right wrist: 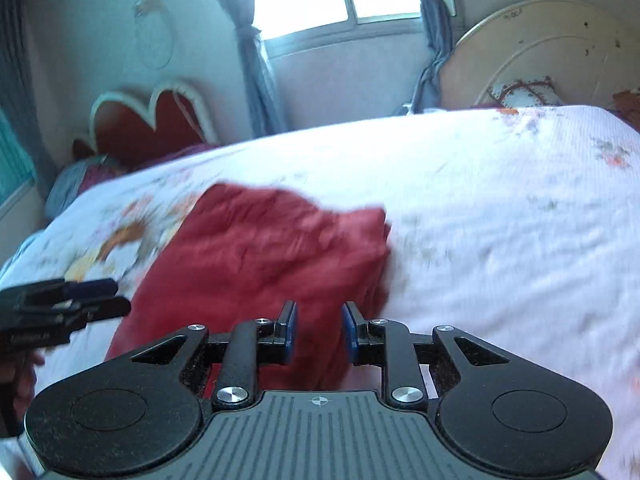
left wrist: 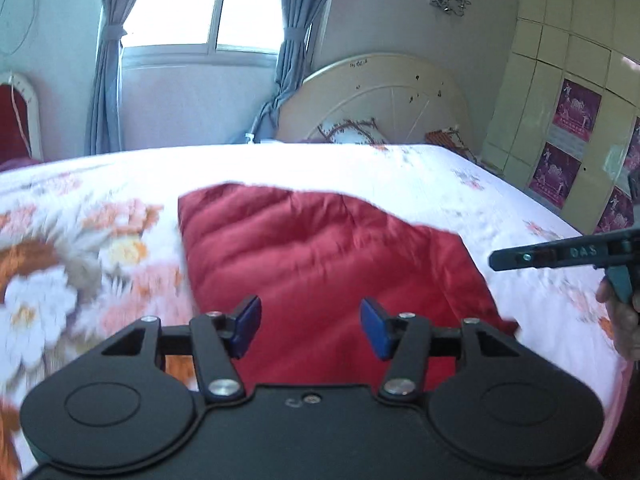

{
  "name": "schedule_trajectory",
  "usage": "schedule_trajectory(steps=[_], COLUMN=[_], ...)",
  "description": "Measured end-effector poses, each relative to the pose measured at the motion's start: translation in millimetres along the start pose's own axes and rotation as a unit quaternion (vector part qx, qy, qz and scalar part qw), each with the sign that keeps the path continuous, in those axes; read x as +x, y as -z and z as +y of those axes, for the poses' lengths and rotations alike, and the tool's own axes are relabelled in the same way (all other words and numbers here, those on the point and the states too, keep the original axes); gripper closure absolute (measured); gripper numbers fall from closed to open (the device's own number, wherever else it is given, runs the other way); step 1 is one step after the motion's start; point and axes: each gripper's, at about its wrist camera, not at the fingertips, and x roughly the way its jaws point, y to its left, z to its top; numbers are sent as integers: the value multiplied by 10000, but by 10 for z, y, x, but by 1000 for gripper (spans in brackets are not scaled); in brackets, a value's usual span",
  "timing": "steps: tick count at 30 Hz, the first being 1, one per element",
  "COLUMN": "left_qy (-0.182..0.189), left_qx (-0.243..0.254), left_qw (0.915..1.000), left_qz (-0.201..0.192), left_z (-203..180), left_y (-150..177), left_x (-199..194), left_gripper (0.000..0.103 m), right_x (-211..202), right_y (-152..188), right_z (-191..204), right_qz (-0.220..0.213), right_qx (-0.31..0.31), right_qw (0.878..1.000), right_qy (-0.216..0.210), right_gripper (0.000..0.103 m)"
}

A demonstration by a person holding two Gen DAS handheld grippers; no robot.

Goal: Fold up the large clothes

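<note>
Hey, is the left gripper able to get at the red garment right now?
Probably yes. The left gripper is open, with nothing between its jaws, and the red garment lies directly ahead on the bedspread, uncovered. The right gripper sits off to the side, not in the path.

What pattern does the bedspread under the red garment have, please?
White bedspread with orange, pink and white flowers, clearest in the left wrist view beside the red garment.
</note>
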Motion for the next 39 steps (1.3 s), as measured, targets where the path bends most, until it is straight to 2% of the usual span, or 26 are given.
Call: schedule_trajectory(steps=[2,4,5,8,10,12,14,15,16,20,22,23,24,25,26,27,30,32,35,39], left_qy=[-9,-82,-128,-262,-372,-415,-386,-423,-400,-341,-296,-246,-182,-146,-131,-101,-76,-82,-56,-26], left_qx=[-22,-19,-24,-145,-70,-6,-52,-106,-187,-537,-830,-1011,-1166,-1275,-1362,-1440,-1563,-1567,-1591,-1632], left_qw=[10000,9996,9987,9973,9968,9975,9986,9987,9988,9970,9946,9928,9909,9893,9879,9867,9847,9845,9840,9834], left_qz=[25,286,487,675,704,568,346,272,220,438,544,600,644,695,728,742,772,786,801,797], left_z=[17,30,40,58,24,8,44,81,121,274,348,387,430,457,478,495,512,506,498,501], left_y=[-93,-111,-81,-14,-38,-81,-92,-100,-105,-126,-106,-89,-62,-35,-8,19,61,66,62,63], left_x=[160,351,449,537,486,355,216,184,167,303,360,383,411,436,452,458,476,490,522,552], left_gripper=[50,50,49,48,49,50,37,28,27,26,18,18,18,18,18,17,16,16,16,15], right_x=[168,374,486,801,835,672,451,412,406,618,667,687,705,720,712,696,699,762,924,922], right_y=[-107,-166,-182,-106,-93,-115,-166,-169,-166,-137,-101,-65,-45,-31,-21,-14,-9,1,72,91], right_z=[-50,-87,-124,-225,-259,-278,-314,-362,-427,-706,-788,-814,-840,-857,-868,-875,-900,-890,-913,-932], right_qz=[-24,105,239,659,698,523,132,64,76,347,349,327,326,315,263,172,169,322,623,519], right_qx=[95,117,150,289,329,402,578,703,853,1670,1962,2107,2197,2254,2308,2351,2491,2497,2703,2786], right_qw=[9999,9999,9996,9974,9970,9978,9982,9975,9963,9849,9791,9758,9736,9723,9712,9704,9652,9637,9539,9509], right_qy=[-26,31,37,87,78,56,57,21,-16,-277,-407,-476,-527,-538,-523,-522,-777,-891,-1151,-1240], right_gripper=[79,79,79,79,79,79,79,79,79,79,79,79,77,69,44,33,33,33,33,33])
